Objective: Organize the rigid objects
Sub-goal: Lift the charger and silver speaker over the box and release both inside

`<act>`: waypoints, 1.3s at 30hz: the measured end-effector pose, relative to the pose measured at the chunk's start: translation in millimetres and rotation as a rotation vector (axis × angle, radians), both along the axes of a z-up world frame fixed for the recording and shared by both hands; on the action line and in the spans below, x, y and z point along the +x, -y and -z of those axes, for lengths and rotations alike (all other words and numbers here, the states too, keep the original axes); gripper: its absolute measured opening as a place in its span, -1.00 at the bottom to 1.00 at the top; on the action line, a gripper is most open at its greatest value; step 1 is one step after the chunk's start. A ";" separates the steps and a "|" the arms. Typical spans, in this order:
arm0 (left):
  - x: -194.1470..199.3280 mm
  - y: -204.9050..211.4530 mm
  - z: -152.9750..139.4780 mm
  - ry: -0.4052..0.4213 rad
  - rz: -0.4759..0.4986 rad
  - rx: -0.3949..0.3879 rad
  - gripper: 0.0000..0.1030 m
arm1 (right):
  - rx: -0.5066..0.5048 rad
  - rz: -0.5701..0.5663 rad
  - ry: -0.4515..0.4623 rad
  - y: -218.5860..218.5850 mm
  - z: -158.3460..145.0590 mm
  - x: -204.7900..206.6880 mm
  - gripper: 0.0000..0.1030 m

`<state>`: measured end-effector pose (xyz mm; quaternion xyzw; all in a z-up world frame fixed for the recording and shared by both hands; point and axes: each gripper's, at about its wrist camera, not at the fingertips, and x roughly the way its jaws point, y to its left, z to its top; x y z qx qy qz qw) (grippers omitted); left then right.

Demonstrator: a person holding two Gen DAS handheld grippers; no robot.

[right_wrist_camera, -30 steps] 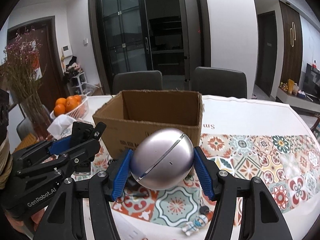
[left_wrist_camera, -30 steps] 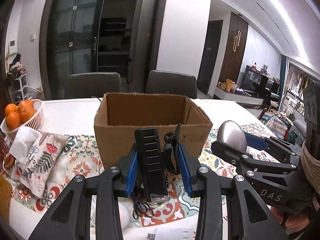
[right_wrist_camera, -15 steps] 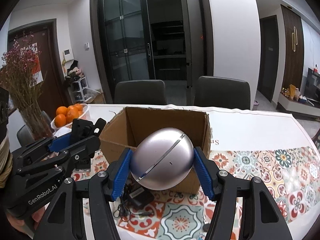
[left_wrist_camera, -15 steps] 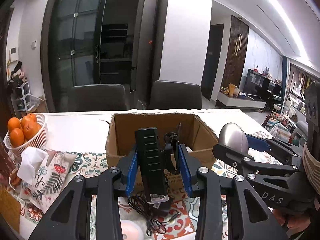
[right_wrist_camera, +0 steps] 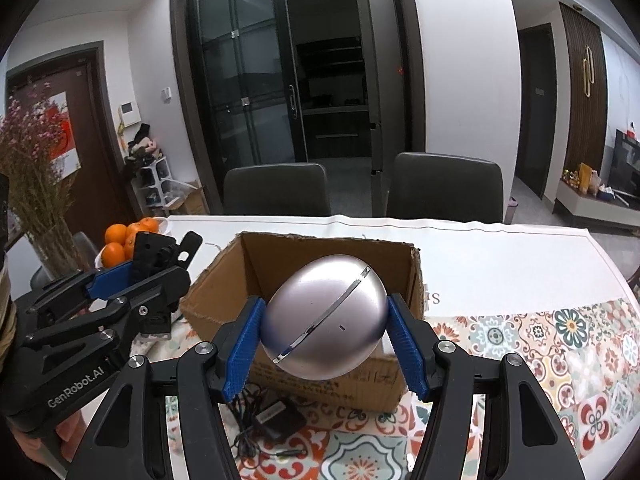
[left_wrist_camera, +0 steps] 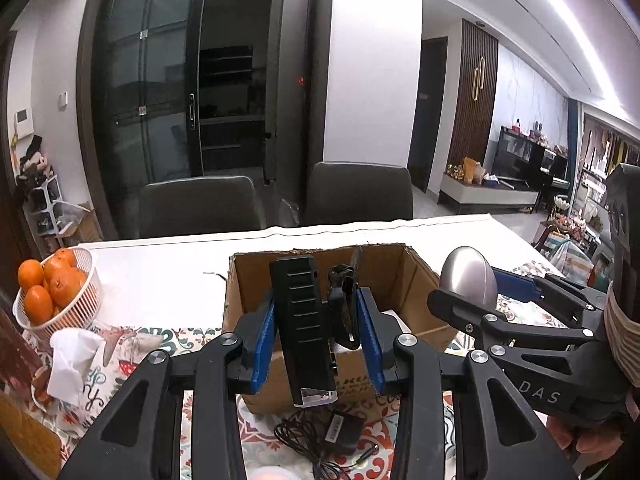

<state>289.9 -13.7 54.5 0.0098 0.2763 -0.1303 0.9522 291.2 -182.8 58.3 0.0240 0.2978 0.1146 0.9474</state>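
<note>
The left gripper (left_wrist_camera: 316, 330) clamps a ribbed black device (left_wrist_camera: 304, 332) above the open cardboard box (left_wrist_camera: 416, 280). At its three o'clock, the right gripper (right_wrist_camera: 324, 344) pinches a silver egg-shaped case (right_wrist_camera: 324, 316) over the box's near wall.

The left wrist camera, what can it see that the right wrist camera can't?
Only the left wrist view shows the tissue and the black ribbed device filling the left claw. Only the right wrist view shows the dried flowers and the seam across the silver egg in the right claw. Both show the cardboard box, oranges and black adapter.
</note>
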 end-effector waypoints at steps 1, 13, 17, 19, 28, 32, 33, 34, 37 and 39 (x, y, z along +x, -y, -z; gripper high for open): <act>4.6 1.5 -0.8 -0.008 0.002 0.007 -0.27 | 0.001 0.001 -0.008 0.5 0.5 3.5 0.20; 59.0 9.2 12.3 -0.159 0.010 0.032 -0.27 | -0.019 -0.012 -0.108 1.2 6.2 43.4 -0.06; 72.9 14.0 18.1 -0.200 0.019 0.058 -0.24 | -0.029 0.004 -0.133 2.6 8.9 51.3 -0.06; 76.3 16.4 20.9 -0.215 0.014 0.075 -0.22 | -0.028 0.005 -0.142 2.1 10.1 53.5 -0.06; 71.5 19.6 27.0 -0.229 -0.011 0.111 -0.04 | -0.042 0.024 -0.176 5.7 16.2 53.1 -0.06; 56.7 18.8 22.8 -0.202 -0.013 0.115 0.08 | -0.047 0.028 -0.159 8.1 14.0 43.1 -0.06; 51.5 19.2 21.2 -0.190 -0.011 0.119 0.09 | -0.046 0.026 -0.155 8.7 13.5 39.4 -0.06; 47.5 19.6 20.2 -0.182 -0.011 0.121 0.09 | -0.044 0.025 -0.151 9.5 13.1 36.2 -0.06; 35.6 21.2 18.7 -0.172 -0.009 0.138 0.09 | -0.038 0.031 -0.141 13.0 12.0 24.6 -0.03; 27.5 22.6 17.3 -0.166 0.000 0.140 0.09 | -0.035 0.036 -0.134 15.5 11.9 17.9 -0.01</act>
